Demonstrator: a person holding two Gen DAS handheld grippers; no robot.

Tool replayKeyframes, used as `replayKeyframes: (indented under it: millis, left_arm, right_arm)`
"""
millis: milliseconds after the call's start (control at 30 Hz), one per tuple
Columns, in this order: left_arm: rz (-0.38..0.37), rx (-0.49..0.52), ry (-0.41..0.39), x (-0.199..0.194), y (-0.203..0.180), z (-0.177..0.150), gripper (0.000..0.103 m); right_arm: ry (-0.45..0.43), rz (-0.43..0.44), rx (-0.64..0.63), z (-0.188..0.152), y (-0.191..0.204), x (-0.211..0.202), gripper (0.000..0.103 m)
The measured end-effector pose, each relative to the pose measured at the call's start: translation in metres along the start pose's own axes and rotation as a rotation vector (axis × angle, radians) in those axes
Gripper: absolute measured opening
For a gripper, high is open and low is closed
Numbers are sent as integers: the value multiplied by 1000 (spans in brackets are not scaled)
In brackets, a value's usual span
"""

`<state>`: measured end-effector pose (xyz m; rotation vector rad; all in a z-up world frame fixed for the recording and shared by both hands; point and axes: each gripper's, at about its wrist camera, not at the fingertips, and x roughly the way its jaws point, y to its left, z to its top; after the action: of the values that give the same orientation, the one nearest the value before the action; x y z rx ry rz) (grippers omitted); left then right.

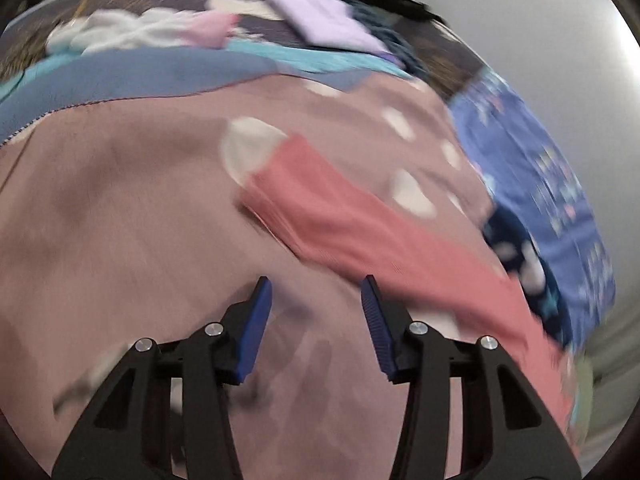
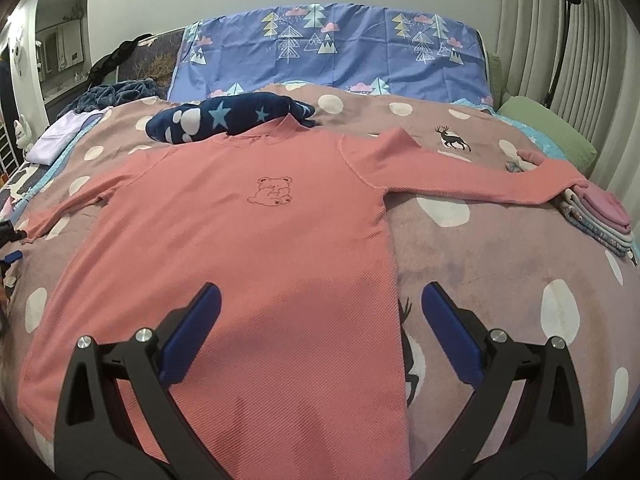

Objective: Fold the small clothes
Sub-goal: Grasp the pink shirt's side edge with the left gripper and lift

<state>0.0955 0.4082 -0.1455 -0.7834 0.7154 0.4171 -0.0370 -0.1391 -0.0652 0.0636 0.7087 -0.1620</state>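
Bedroom with a bed under a mauve dotted blanket (image 2: 500, 248), a blue tree-print sheet (image 2: 332, 48) at the head, a small folded pile (image 2: 596, 220) at the right edge. Pink long-sleeved shirt (image 2: 248, 232) spread flat on the blanket, front up, both sleeves out to the sides, a dark star-print cloth (image 2: 224, 118) just behind its collar. Probably light, soft and limp, not slippery; best taken at a sleeve cuff or a hem corner, pinching one layer. Right gripper (image 2: 316, 328) above the lower hem, blue pads wide apart, holding nothing. Left gripper (image 1: 316, 320) near the left sleeve (image 1: 340, 224) in a blurred view, pads about half apart, empty; no contact with the cloth visible.
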Motion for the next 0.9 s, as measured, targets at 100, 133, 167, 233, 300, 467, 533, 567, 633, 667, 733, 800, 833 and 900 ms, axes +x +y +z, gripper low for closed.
replayKeyframes:
  millis: [100, 133, 167, 233, 300, 467, 533, 567, 633, 667, 733, 800, 833, 900]
  left_arm:
    - [21, -46, -16, 18, 8, 20, 48]
    - [31, -46, -22, 22, 6, 25, 48]
    - [44, -43, -27, 25, 4, 29, 48]
    - [48, -39, -31, 34, -1, 38, 29]
    - [10, -44, -1, 41, -2, 43, 6]
    - [-89, 52, -45, 23, -54, 47, 5]
    - [-153, 141, -61, 9, -98, 44, 5]
    - [-184, 188, -67, 1, -120, 40, 5]
    - [-261, 303, -75, -16, -173, 26, 5]
    - [-298, 359, -73, -24, -199, 16, 5]
    - [-378, 473, -60, -38, -252, -11, 5]
    - [-463, 580, -25, -48, -302, -47, 5]
    - [-497, 612, -6, -50, -317, -61, 5]
    - [-564, 679, 49, -52, -347, -97, 6]
  right_arm:
    - [-4, -5, -15, 2, -1, 6, 101]
    - [-3, 2, -17, 4, -2, 9, 101]
    - [-1, 11, -16, 5, -3, 13, 101]
    - [4, 27, -13, 9, -4, 19, 101]
    - [6, 41, -10, 12, -4, 24, 101]
    - [2, 79, -6, 20, -4, 36, 101]
    - [8, 100, 5, 23, -6, 41, 101]
    - [10, 106, 12, 24, -8, 43, 101]
    - [10, 118, 27, 26, -12, 46, 101]
    - [8, 124, 34, 27, -15, 46, 101]
    - [2, 137, 54, 29, -21, 48, 101]
    - [0, 145, 75, 30, -29, 49, 101]
    - [1, 147, 83, 30, -32, 50, 101]
    - [7, 152, 104, 29, -41, 52, 101]
